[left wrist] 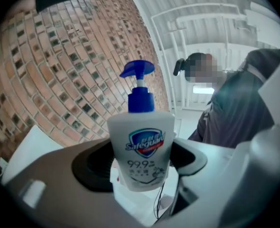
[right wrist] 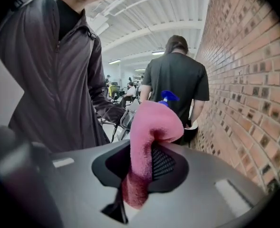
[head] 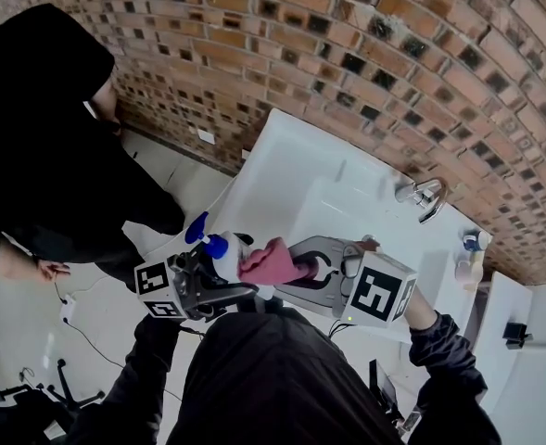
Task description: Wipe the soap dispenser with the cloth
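Left gripper [head: 224, 281] is clamped round the white soap dispenser [left wrist: 140, 148], holding it upright in the air by the front edge of the sink [head: 282, 156], while the right gripper [head: 296, 269] pinches the pink cloth [right wrist: 147, 141], its folded end right beside the bottle. Both things are in hand; I'd say the wiping itself is all left to do

light: bright and even, ceiling lamps [right wrist: 115, 61] above, shadows only soft | glare: white sink [head: 291, 160] nearly washes out in head view | dark: black clothing [head: 41, 156] loses all detail | distortion: brick wall [head: 347, 54] curves strongly, my gripper views have black corners | focus: soap dispenser [left wrist: 140, 146] sharp, my jaws close to the lens look soft
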`<state>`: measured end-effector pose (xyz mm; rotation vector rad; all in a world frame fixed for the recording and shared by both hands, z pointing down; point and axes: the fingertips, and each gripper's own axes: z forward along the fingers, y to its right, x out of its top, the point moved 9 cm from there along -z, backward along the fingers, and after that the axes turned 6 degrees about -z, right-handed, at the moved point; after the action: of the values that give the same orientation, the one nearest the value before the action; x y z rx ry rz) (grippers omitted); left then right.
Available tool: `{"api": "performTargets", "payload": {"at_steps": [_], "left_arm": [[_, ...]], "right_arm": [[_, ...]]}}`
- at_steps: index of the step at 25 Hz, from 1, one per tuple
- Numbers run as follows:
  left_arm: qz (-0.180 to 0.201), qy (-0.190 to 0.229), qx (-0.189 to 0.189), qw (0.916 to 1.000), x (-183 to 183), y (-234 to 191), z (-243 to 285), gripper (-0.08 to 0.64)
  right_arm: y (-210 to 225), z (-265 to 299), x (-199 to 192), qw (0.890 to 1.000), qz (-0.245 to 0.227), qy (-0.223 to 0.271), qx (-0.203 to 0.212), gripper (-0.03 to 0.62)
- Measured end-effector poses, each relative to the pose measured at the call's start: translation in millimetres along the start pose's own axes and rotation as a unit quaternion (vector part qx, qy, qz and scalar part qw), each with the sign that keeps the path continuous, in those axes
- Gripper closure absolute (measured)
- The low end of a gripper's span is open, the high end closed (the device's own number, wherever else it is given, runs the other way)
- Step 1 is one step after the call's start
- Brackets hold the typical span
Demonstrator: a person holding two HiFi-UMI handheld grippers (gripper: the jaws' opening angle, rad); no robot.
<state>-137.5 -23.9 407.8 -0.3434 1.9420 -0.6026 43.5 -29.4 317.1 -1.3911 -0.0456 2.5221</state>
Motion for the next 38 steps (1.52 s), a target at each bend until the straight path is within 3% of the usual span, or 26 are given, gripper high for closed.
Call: {"api": "performTargets", "payload": {"at_steps": [4, 7, 12, 18, 22, 25, 28, 32, 35, 38], "left_arm": [[-0.002, -0.007, -0.017, 0.9998, -1.9, 2.8, 4.4, 0.195], [0.001, -0.013, -0.027, 0.9996, -3.4, 5.9, 10.2, 0.195], [-0.007, 0.011, -0.023, 0.9996, 2.2, 4.0, 9.0, 0.195], [-0.023, 0.042, -0.013, 0.9988, 7.7, -0.3, 1.8, 0.196], [-0.003, 0.006, 0.012, 0.9999, 3.8, -5.5, 6.7, 0.196], [0.023, -0.041, 0.064, 0.9968, -7.7, -21.9, 9.0, 0.196], [0.07, -0.132, 0.131, 0.9801, -33.3, -52.6, 7.4, 0.198], [0.149, -0.267, 0.21, 0.9286, -77.6, -97.4, 3.7, 0.198], [0.183, -0.324, 0.248, 0.8945, -108.7, -121.8, -0.3, 0.198], [0.192, -0.344, 0.262, 0.881, -128.5, -133.4, -2.2, 0.198]], "right_arm": [[17.6, -9.0, 9.9, 0.999, 0.01, 0.033, -0.038, 0.512], [30.5, -5.1, 21.7, 0.998, -0.009, 0.024, -0.059, 0.512], [24.4, -0.5, 26.0, 0.999, -0.027, 0.015, -0.036, 0.514], [-9.1, -7.5, 6.2, 0.999, 0.003, 0.034, 0.001, 0.514], [-11.2, -7.4, -8.7, 0.999, 0.031, 0.034, -0.024, 0.513], [-2.5, -7.5, -27.2, 0.995, 0.067, 0.029, -0.07, 0.512], [2.5, 3.5, -59.0, 0.987, 0.125, 0.018, -0.1, 0.512], [11.5, 26.5, -112.8, 0.968, 0.206, -0.034, -0.137, 0.512], [15.2, 35.9, -145.4, 0.951, 0.259, -0.065, -0.155, 0.512], [15.9, 41.2, -164.0, 0.943, 0.28, -0.087, -0.155, 0.512]]}}
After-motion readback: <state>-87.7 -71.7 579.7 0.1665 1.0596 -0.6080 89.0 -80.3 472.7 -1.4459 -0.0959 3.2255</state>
